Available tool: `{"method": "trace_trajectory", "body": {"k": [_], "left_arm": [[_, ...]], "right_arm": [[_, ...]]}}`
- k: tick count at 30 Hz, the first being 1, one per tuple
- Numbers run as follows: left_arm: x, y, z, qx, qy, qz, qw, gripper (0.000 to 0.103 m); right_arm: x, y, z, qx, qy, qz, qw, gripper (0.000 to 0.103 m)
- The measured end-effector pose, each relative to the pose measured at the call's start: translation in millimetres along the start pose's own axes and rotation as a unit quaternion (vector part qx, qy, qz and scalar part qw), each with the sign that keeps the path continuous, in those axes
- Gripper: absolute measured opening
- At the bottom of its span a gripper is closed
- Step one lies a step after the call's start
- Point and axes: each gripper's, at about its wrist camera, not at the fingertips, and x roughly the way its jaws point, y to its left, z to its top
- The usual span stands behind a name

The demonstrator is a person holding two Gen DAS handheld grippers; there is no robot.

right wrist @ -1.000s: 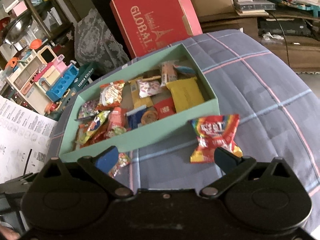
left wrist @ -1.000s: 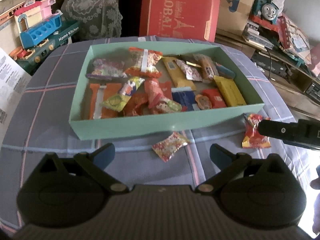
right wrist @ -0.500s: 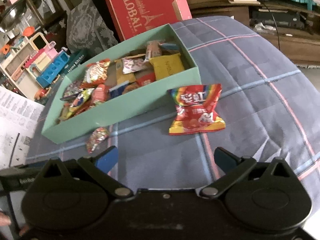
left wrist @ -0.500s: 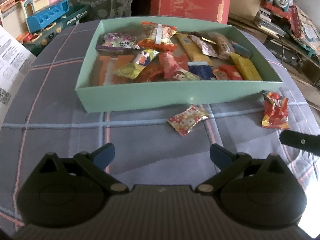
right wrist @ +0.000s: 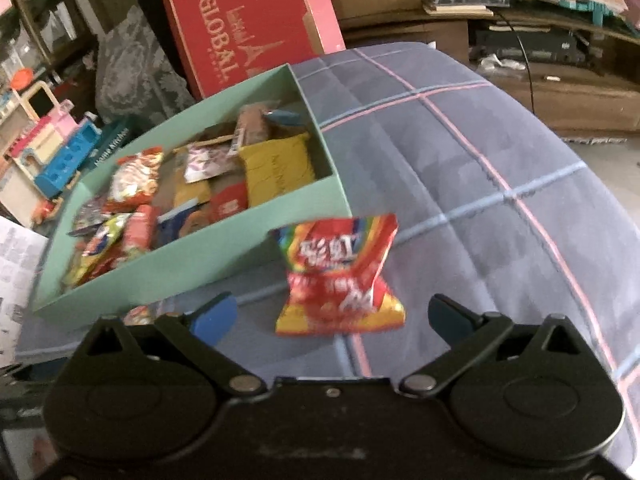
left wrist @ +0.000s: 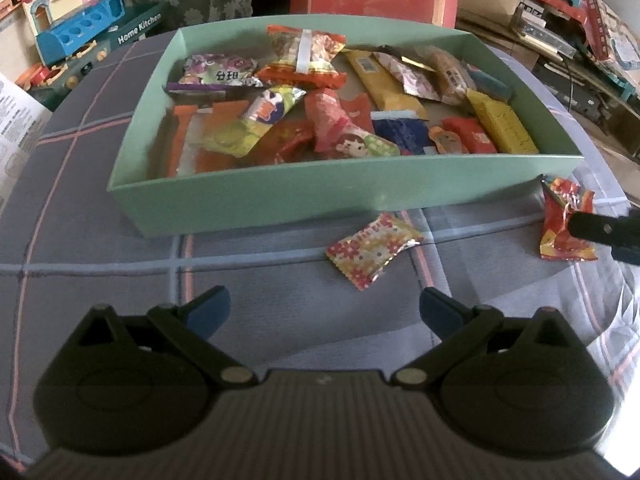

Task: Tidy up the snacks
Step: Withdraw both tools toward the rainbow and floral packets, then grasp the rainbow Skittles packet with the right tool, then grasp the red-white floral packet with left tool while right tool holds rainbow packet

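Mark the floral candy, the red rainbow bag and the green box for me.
floral candy (left wrist: 372,251), left wrist view, middle of the wrapper.
red rainbow bag (right wrist: 340,276), right wrist view, centre of the front.
green box (left wrist: 320,196), left wrist view, near outer wall.

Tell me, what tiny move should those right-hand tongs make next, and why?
Probably ease the right tongs forward and down around the red rainbow packet. They are open, the packet lies on the cloth just ahead between the fingers, outside the green box where the other snacks sit.
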Motion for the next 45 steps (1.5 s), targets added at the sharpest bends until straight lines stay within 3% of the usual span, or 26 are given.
{"method": "trace_trajectory", "body": {"k": [4, 7, 8, 9, 14, 19, 23, 26, 27, 28, 29, 45], "left_arm": [[4.3, 4.9, 0.6, -0.005, 0.005, 0.004, 1.0000, 0.103], [6.6, 7.8, 1.7, -0.008, 0.006, 0.006, 0.9999, 0.103], [7.0, 8.5, 2.2, -0.008, 0.005, 0.007, 0.9999, 0.103], [7.5, 8.8, 2.7, -0.007, 0.003, 0.007, 0.9999, 0.103], [11.5, 2.3, 9.7, 0.011, -0.013, 0.002, 0.9999, 0.102], [15.4, -18.5, 19.1, 0.065, -0.039, -0.009, 0.9971, 0.092], [24.7, -34.6, 20.7, 0.103, -0.037, -0.016, 0.9939, 0.084], [30.8, -40.4, 17.2, 0.116, -0.035, -0.024, 0.9924, 0.070], [29.5, -41.7, 15.0, 0.121, -0.039, -0.030, 0.9915, 0.057], [27.2, -43.6, 13.7, 0.127, -0.043, -0.035, 0.9903, 0.035], [25.6, -45.2, 12.8, 0.132, -0.043, -0.039, 0.9896, 0.024], [6.4, -39.9, 9.6, 0.094, -0.014, -0.059, 0.9937, 0.022]], "right_arm": [[19.1, 16.1, 3.7, -0.042, 0.003, -0.013, 0.999, 0.090], [30.7, 20.5, 2.8, -0.055, 0.007, -0.021, 0.998, 0.074], [30.1, 20.2, 2.0, -0.060, 0.000, -0.027, 0.998, 0.061], [29.6, 20.6, 1.5, -0.064, -0.004, -0.032, 0.997, 0.056], [21.0, 11.5, -4.2, -0.042, -0.003, -0.011, 0.999, 0.054], [16.6, 13.5, -13.9, -0.054, -0.007, -0.012, 0.998, 0.055], [14.9, 8.5, -11.4, -0.045, -0.007, -0.003, 0.999, 0.055], [14.0, 5.5, -10.9, -0.040, -0.008, 0.004, 0.999, 0.055], [14.0, 5.1, -11.2, -0.039, -0.009, 0.005, 0.999, 0.055], [13.7, 4.8, -11.7, -0.038, -0.010, 0.005, 0.999, 0.055], [13.5, 5.6, -13.3, -0.038, -0.012, 0.005, 0.999, 0.055], [2.2, 3.1, -13.7, -0.021, -0.011, 0.017, 1.000, 0.053]]}}
